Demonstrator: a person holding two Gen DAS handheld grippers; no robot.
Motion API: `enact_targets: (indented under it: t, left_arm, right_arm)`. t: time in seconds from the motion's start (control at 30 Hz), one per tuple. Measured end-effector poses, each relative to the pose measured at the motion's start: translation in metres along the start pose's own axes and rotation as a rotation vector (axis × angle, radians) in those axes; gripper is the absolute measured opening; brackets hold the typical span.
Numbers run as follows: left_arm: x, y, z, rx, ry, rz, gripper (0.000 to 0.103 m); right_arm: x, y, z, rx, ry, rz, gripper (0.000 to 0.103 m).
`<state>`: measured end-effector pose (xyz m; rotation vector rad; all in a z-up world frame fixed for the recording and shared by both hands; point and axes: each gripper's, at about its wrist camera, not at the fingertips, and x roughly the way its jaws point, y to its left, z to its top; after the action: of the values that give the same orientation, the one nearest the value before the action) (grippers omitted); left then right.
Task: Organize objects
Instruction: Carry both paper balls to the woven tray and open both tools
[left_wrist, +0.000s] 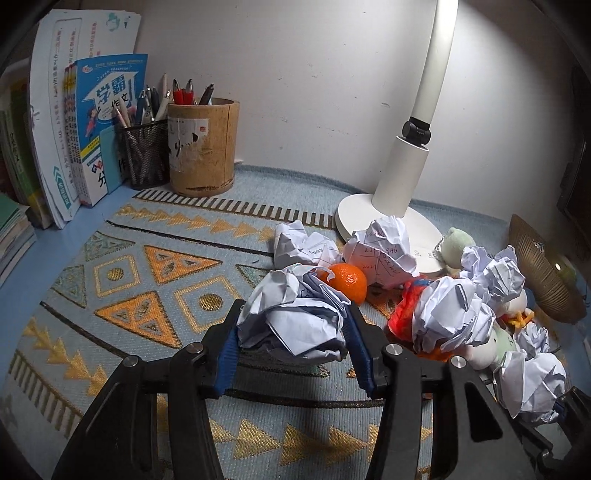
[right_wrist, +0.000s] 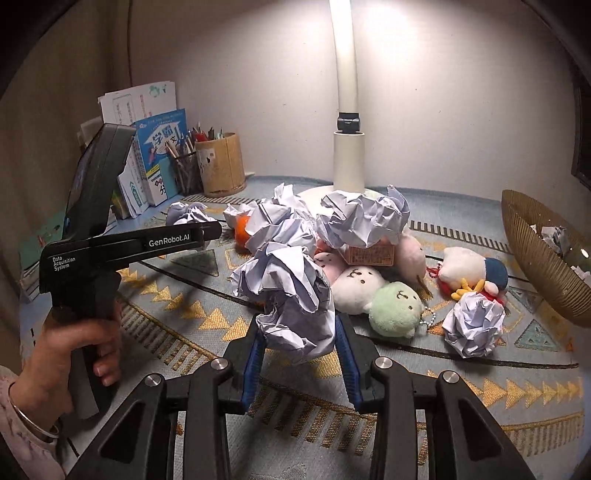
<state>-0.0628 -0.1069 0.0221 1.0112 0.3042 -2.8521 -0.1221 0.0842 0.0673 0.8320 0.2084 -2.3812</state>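
Left gripper (left_wrist: 293, 321) closed on a crumpled paper ball (left_wrist: 295, 317), pads pressing both sides; an orange (left_wrist: 347, 282) sits just beyond its tips. Right gripper (right_wrist: 300, 332) likewise clamps a paper wad (right_wrist: 291, 299). Plush toys (right_wrist: 391, 310) just ahead-right of it; woven basket (right_wrist: 535, 266) far right.
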Motion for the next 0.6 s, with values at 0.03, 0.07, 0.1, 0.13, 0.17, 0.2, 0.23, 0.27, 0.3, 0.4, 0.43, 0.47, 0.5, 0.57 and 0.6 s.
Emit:
enact_targets:
  t: [0.03,0.07,0.1,0.13,0.17,0.2,0.23,0.27,0.3,0.4,0.43,0.47,0.5,0.57,0.6]
  left_arm:
    - [0.000,0.000,0.000,0.004,0.000,0.002,0.049]
    - [0.001,-0.001,0.000,0.007,0.003,0.005,0.049]
    - [0.002,-0.002,0.000,0.010,0.006,0.006,0.049]
    - [0.002,-0.003,0.000,0.013,0.010,0.005,0.049]
    - [0.003,-0.004,-0.001,0.016,0.011,0.005,0.049]
    - [0.002,-0.004,-0.001,0.018,0.009,0.003,0.049]
    - [0.001,-0.005,-0.001,0.020,0.004,0.000,0.049]
    - [0.000,-0.005,-0.001,0.023,-0.002,0.000,0.049]
    - [-0.001,-0.006,-0.002,0.026,-0.010,0.005,0.049]
    - [-0.004,-0.011,-0.002,0.046,-0.021,0.015,0.049]
    - [-0.003,-0.012,-0.001,0.052,-0.019,0.030,0.049]
    - [-0.002,-0.013,-0.001,0.057,-0.013,0.044,0.049]
    - [-0.001,-0.014,-0.001,0.061,-0.007,0.051,0.049]
    - [-0.001,-0.016,0.000,0.065,0.008,0.073,0.049]
    - [-0.004,-0.018,0.002,0.057,0.012,0.077,0.048]
  right_arm:
    - [0.001,0.000,0.000,0.000,0.006,-0.001,0.036]
    - [0.005,0.003,0.000,0.002,0.010,-0.002,0.037]
    - [0.006,0.002,0.000,0.004,0.012,-0.002,0.037]
    - [0.006,0.000,0.000,0.006,0.013,0.001,0.037]
    - [0.007,-0.002,0.000,0.007,0.012,0.003,0.037]
    - [0.006,-0.002,0.000,0.009,0.011,0.003,0.037]
    - [0.006,-0.002,0.000,0.010,0.009,0.003,0.037]
    - [0.005,-0.002,0.000,0.010,0.008,0.003,0.037]
    - [0.005,-0.002,0.000,0.010,0.008,0.003,0.037]
    - [0.005,-0.002,-0.001,0.010,0.006,0.006,0.037]
    - [0.004,-0.002,-0.001,0.011,0.003,0.006,0.037]
    - [0.003,-0.002,-0.001,0.014,-0.001,0.006,0.037]
    - [0.002,-0.003,-0.001,0.020,-0.007,0.014,0.037]
    - [-0.001,-0.011,-0.001,0.055,-0.018,0.077,0.036]
    - [-0.003,-0.018,0.001,0.075,-0.015,0.086,0.036]
